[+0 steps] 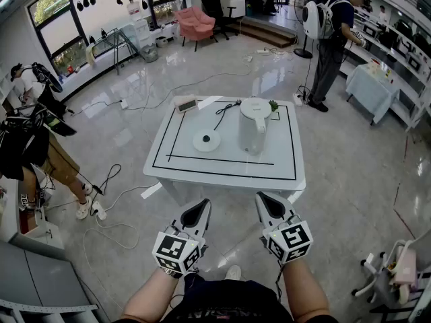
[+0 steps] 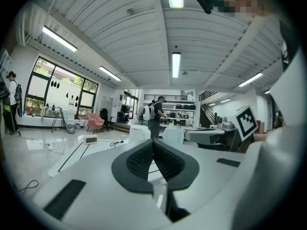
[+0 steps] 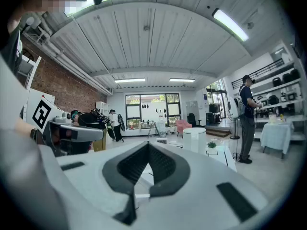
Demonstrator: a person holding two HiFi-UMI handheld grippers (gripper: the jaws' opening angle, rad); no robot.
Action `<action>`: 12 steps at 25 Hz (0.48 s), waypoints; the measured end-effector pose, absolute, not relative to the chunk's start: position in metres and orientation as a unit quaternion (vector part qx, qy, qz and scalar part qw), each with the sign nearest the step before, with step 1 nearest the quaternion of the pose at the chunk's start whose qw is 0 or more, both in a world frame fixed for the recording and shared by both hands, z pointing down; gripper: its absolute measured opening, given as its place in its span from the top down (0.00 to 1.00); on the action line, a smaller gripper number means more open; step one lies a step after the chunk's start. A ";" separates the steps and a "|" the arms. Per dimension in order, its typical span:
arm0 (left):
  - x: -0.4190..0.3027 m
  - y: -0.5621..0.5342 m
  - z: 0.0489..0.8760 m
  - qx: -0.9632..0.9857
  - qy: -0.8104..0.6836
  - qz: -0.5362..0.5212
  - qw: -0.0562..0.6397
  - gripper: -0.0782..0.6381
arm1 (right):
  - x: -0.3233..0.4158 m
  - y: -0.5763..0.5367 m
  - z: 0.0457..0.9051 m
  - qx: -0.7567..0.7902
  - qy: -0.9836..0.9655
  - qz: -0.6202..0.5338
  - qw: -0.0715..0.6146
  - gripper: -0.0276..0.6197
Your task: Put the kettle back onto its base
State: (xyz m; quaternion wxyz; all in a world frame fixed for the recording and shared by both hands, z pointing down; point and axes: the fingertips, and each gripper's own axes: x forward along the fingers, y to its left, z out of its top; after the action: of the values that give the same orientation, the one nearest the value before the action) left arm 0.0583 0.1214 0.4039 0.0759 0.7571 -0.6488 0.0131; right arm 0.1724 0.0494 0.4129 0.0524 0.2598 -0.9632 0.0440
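A white kettle (image 1: 254, 125) stands upright on the white table (image 1: 229, 168), right of centre. Its round white base (image 1: 207, 140) lies flat to the kettle's left, with a black cord (image 1: 225, 111) running to the far edge. Both grippers hang in front of the table's near edge, apart from it. My left gripper (image 1: 204, 207) is shut and empty. My right gripper (image 1: 262, 201) is shut and empty too. The kettle (image 2: 139, 132) shows far off in the left gripper view, and the kettle (image 3: 195, 140) also appears beyond the jaws in the right gripper view.
A small digital clock (image 1: 186, 103) sits at the table's far left corner and a little green plant (image 1: 273, 105) at the far right. Cables trail over the floor (image 1: 114, 200) at left. One person (image 1: 335, 39) stands at shelves beyond; another person (image 1: 37, 140) stands at left.
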 end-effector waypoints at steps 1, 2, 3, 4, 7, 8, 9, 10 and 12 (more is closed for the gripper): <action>0.059 0.121 0.404 0.757 -0.649 0.013 0.075 0.89 | 0.173 0.049 0.413 0.260 -0.963 0.044 0.053 0.96; 0.060 0.121 0.403 0.757 -0.649 0.014 0.075 0.88 | 0.174 0.049 0.413 0.260 -0.963 0.044 0.052 0.95; 0.061 0.120 0.403 0.757 -0.649 0.014 0.075 0.89 | 0.175 0.048 0.412 0.259 -0.964 0.044 0.051 0.96; 0.061 0.120 0.403 0.757 -0.650 0.015 0.074 0.89 | 0.175 0.048 0.411 0.258 -0.964 0.045 0.049 0.96; 0.062 0.117 0.401 0.756 -0.651 0.016 0.067 0.88 | 0.176 0.046 0.407 0.252 -0.966 0.051 0.032 0.95; 0.063 0.116 0.400 0.757 -0.650 0.015 0.063 0.88 | 0.176 0.046 0.405 0.251 -0.966 0.052 0.026 0.95; 0.063 0.115 0.399 0.758 -0.650 0.015 0.060 0.88 | 0.176 0.045 0.404 0.249 -0.967 0.053 0.023 0.95; 0.064 0.113 0.398 0.758 -0.649 0.015 0.058 0.88 | 0.177 0.043 0.404 0.249 -0.967 0.053 0.020 0.95; 0.064 0.110 0.397 0.757 -0.651 0.014 0.054 0.88 | 0.179 0.039 0.403 0.250 -0.967 0.054 0.016 0.95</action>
State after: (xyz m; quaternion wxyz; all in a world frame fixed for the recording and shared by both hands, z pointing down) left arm 0.0645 0.1098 0.3969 0.0542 0.7572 -0.6508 0.0143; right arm 0.1785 0.0392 0.4030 0.0160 0.2503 -0.9665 0.0540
